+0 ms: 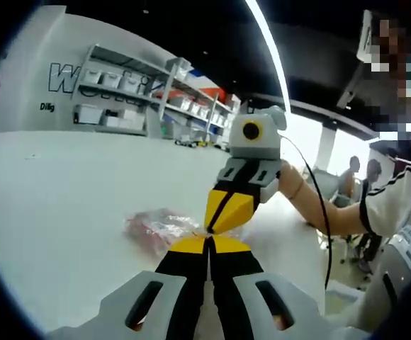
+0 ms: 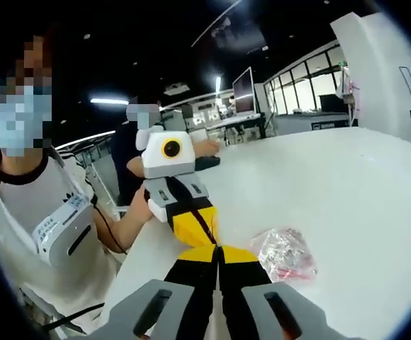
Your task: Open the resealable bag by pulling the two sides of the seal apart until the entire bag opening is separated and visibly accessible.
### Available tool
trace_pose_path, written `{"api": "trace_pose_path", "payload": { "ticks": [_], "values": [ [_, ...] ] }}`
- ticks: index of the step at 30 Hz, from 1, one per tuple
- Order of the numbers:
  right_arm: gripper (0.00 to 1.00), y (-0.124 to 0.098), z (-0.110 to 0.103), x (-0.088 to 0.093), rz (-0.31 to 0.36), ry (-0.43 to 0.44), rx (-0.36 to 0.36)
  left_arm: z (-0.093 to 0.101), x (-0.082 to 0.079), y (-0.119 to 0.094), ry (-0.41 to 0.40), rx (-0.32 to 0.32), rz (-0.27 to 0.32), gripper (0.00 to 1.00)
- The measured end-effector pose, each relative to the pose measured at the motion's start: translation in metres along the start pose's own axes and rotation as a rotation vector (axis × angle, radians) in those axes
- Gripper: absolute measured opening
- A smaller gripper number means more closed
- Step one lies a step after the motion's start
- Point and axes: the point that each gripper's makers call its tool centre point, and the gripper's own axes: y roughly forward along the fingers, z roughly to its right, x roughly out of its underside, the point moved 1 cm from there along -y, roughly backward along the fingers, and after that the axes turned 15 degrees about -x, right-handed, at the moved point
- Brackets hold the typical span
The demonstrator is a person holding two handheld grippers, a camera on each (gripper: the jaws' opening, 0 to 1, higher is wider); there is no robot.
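In the left gripper view the left gripper [image 1: 208, 244] rises from the bottom with its yellow-tipped fingers [image 1: 184, 246] pressed together, and the right gripper [image 1: 227, 212] comes down from the upper right to meet it tip to tip, its own fingers likewise clenched. The resealable bag [image 1: 159, 228], clear plastic with reddish contents, lies on the white desk [image 1: 64, 212] just beside and behind the meeting point, spreading away to the left of the tips; its near edge reaches the fingertips, but whether either pair actually pinches the seal cannot be told. In the right gripper view the right gripper [image 2: 220, 253] stands at the bottom with fingers [image 2: 244, 255] closed, the left gripper [image 2: 195, 227] meeting it from the upper left. Here the bag [image 2: 285, 253] lies on the desk [image 2: 347, 191] just to the right of the joined tips, its left edge close against them. A person in a white shirt [image 2: 28, 212] holds the tools from beside the desk, and shelves [image 1: 127, 92] with bins line the far wall.
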Motion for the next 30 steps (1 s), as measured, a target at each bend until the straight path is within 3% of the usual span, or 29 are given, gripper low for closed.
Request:
{"api": "trace_pose_path", "payload": {
  "ticks": [19,25,30],
  "values": [
    [0.0,0.0002,-0.0022,-0.0002,-0.003,-0.01,-0.009,0.0048,0.0023,0.0013,-0.015,0.031,-0.003,0.02],
    [0.0,0.0011,-0.0019,0.0033,-0.016,-0.004,-0.015,0.0051,0.0064,0.0038,0.032,0.024,-0.013,0.02],
    [0.0,0.0004,-0.003,0.0015,-0.016,-0.016,-0.014,0.005,0.0045,0.0028,0.026,0.025,-0.003,0.02]
  ]
}}
